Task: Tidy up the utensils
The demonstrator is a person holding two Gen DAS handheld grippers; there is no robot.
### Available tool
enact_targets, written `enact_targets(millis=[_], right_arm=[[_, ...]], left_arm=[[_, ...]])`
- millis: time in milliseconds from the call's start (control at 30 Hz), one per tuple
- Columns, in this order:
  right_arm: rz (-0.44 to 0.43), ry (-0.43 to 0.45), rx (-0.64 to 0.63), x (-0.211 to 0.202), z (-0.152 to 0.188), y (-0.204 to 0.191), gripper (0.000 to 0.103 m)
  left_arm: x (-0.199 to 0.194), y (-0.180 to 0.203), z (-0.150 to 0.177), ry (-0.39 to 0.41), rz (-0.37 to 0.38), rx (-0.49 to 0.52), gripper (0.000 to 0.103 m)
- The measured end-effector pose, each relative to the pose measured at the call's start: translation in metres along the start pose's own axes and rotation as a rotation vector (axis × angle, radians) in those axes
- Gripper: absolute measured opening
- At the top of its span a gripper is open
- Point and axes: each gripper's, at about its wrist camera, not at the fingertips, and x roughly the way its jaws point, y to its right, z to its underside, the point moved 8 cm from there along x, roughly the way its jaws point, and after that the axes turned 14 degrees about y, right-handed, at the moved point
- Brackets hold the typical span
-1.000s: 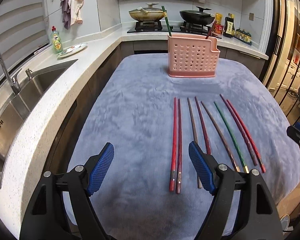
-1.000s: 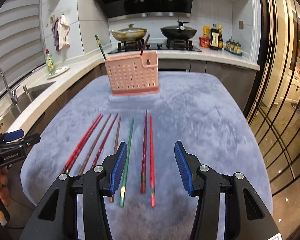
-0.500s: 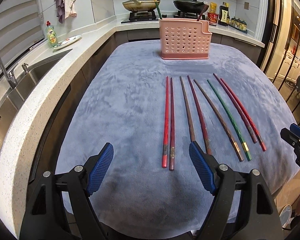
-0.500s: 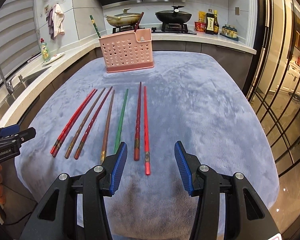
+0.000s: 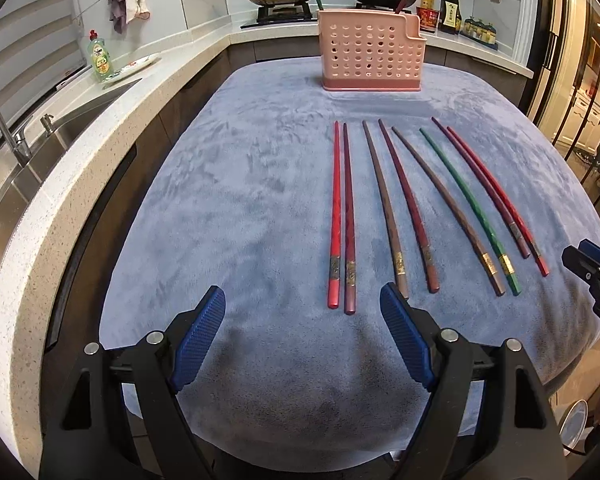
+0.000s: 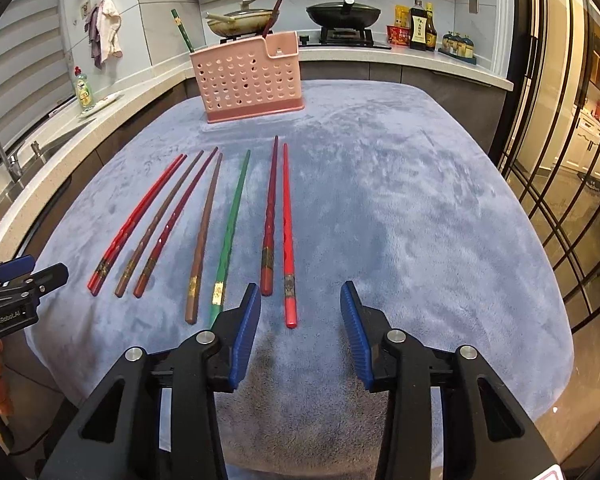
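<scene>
On the grey-blue plush-covered table [image 5: 228, 200], eight loose chopsticks [image 5: 404, 216] lay unsorted, two already in the pink perforated holder [image 5: 370, 54]; left gripper [image 5: 302, 336] gaped empty, right gripper [image 6: 298, 320], just narrowing, gripped nothing.

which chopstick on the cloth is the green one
The green chopstick is the only green one in the row on the cloth: third from the right in the right wrist view, between a brown chopstick and a dark red chopstick.

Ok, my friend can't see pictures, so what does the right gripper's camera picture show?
Eight chopsticks in red, brown, maroon and green lie side by side on a grey-blue cloth. The open right gripper hovers at their near ends, a bright red chopstick just ahead between its blue pads. Behind stands a pink holder with two chopsticks already in it.
</scene>
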Motion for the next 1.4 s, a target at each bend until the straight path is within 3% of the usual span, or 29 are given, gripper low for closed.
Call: enact_targets(millis=[500,633,1400], right_arm=[[-0.014,-0.061,-0.017,0.030,0.017,-0.009,0.017],[-0.010,-0.074,-0.019,0.036,0.019,-0.010,0.007],[-0.013,-0.072,-0.019,0.037,0.021,-0.009,0.007]], left_arm=[[0.015,-0.008,0.016,-0.051,0.000,-0.031,0.076],[0.019,-0.012,0.019,-0.062,0.000,-0.046,0.075],[0.051,-0.014,0.022,-0.097,-0.007,-0.041,0.068]])
